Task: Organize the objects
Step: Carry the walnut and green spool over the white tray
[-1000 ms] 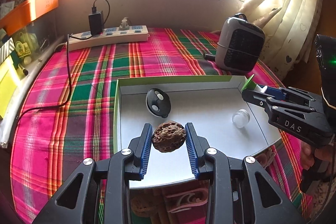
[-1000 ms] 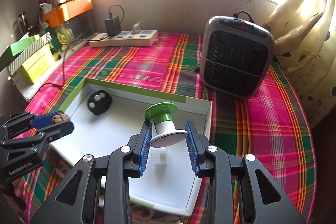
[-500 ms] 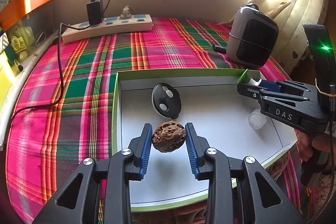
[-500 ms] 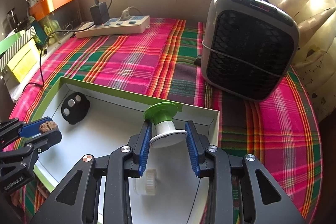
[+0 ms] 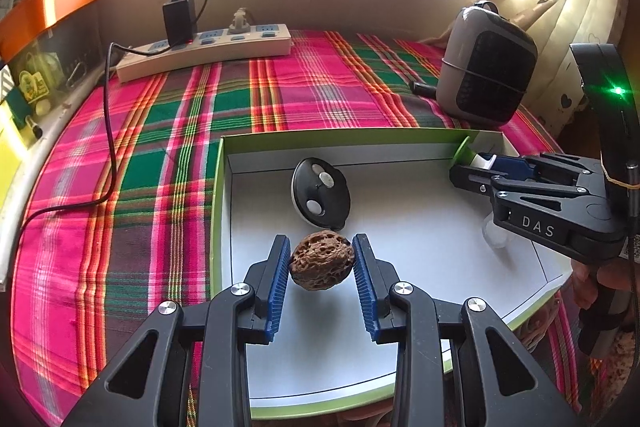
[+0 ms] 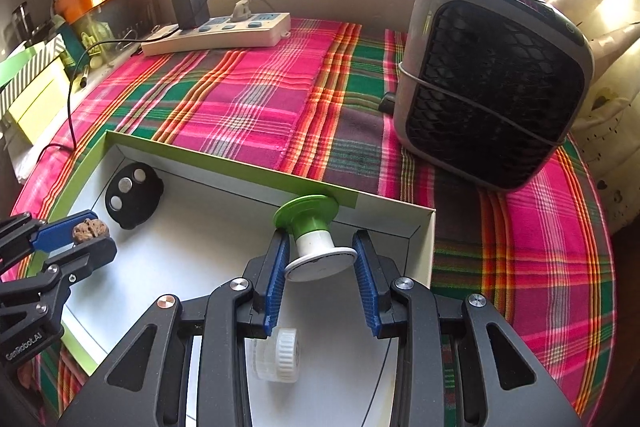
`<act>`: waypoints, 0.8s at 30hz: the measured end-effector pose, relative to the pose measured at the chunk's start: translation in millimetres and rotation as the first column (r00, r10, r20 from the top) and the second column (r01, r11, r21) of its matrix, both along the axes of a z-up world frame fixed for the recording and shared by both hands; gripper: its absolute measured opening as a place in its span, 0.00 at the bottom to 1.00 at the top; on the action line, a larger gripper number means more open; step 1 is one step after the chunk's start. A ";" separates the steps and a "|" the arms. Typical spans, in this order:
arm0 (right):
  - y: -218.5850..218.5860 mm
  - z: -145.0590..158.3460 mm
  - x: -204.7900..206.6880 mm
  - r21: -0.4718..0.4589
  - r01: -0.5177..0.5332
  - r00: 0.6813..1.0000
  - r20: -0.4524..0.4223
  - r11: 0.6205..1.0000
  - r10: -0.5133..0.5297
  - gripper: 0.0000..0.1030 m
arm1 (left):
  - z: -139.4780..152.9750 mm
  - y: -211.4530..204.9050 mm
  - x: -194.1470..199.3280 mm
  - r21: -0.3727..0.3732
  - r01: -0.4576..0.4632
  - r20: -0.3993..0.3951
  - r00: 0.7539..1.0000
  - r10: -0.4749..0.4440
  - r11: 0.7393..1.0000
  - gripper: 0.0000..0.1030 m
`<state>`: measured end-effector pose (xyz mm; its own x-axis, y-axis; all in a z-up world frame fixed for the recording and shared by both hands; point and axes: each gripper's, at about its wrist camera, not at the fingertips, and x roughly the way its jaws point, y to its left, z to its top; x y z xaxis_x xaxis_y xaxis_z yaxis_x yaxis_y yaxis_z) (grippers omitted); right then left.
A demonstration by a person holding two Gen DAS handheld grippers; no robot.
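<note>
My left gripper [image 5: 321, 261] is shut on a brown wrinkled walnut [image 5: 321, 261] and holds it over the near left part of a white tray with a green rim [image 5: 218, 195]. A black round remote [image 5: 320, 193] lies in the tray just beyond it. My right gripper [image 6: 320, 261] is shut on a green and white spool [image 6: 316, 241], held over the tray's far right corner [image 6: 424, 227]. A small clear jar [image 6: 276, 355] lies in the tray under the right gripper. The left gripper [image 6: 76, 239] with the walnut [image 6: 90, 229] also shows in the right wrist view.
The tray sits on a pink and green plaid cloth [image 5: 160, 147]. A grey heater [image 6: 492, 83] stands right of the tray. A power strip [image 5: 208, 51] with a black charger and cable lies at the back wall. Boxes and clutter line the left edge.
Both grippers have moved forward over the tray with their objects still held. The spool is now near the tray's far right corner.
</note>
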<state>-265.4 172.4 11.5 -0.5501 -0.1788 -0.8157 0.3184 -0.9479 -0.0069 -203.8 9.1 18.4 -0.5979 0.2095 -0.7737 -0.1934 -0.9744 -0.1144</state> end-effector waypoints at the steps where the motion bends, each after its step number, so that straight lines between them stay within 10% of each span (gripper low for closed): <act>1: -0.6 -0.4 -0.2 0.003 -0.002 1.000 0.002 1.000 0.002 0.33 | 0.4 0.0 -0.1 0.002 0.000 0.001 1.000 0.000 1.000 0.29; 24: -4.2 -2.4 -1.9 0.037 0.005 1.000 0.010 0.999 -0.006 0.33 | -1.6 0.1 -0.4 -0.011 0.002 0.001 1.000 -0.002 1.000 0.30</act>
<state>-267.3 168.2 9.2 -0.5430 -0.1456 -0.8270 0.3133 -0.9489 -0.0387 -204.2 9.2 16.9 -0.5964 0.2025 -0.7768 -0.1955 -0.9752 -0.1042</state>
